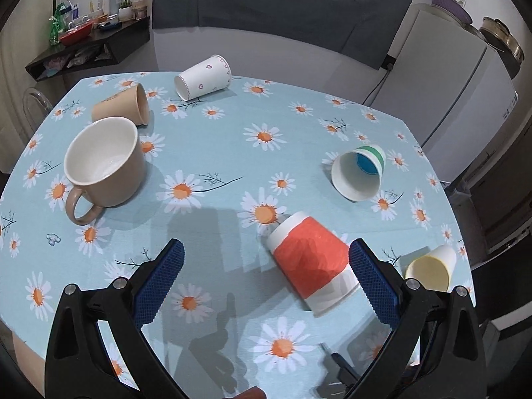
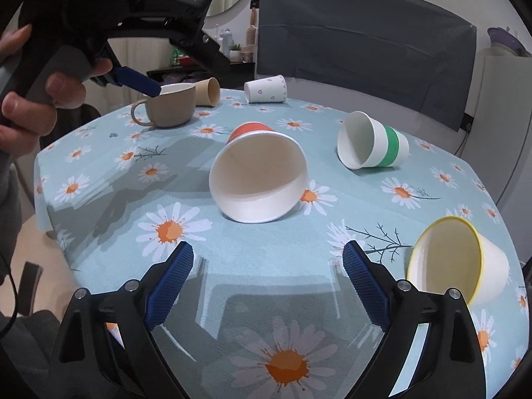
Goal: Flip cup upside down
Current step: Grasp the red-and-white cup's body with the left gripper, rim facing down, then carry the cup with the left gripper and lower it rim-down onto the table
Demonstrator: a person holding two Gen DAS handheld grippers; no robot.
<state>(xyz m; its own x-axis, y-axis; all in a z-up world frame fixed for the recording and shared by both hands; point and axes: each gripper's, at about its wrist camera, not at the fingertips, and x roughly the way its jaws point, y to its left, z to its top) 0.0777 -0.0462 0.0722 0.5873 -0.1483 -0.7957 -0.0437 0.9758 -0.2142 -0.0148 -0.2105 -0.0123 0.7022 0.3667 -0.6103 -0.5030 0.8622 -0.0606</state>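
Crushing or rolling of the red cup [image 1: 309, 259] toward 5 o'clock is risked if the left gripper [image 1: 266, 259], fingers spread like the right gripper [image 2: 267, 262], is closed off-centre

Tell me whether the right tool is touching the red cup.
Apart. The right wrist view shows bare tablecloth between the open right tool and the red cup.

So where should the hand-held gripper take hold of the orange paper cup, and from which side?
Probably across the middle of its orange band, coming down from above. The orange paper cup lies on its side, mouth toward the right hand-held gripper, so only its curved flanks are free. Both grippers are open.
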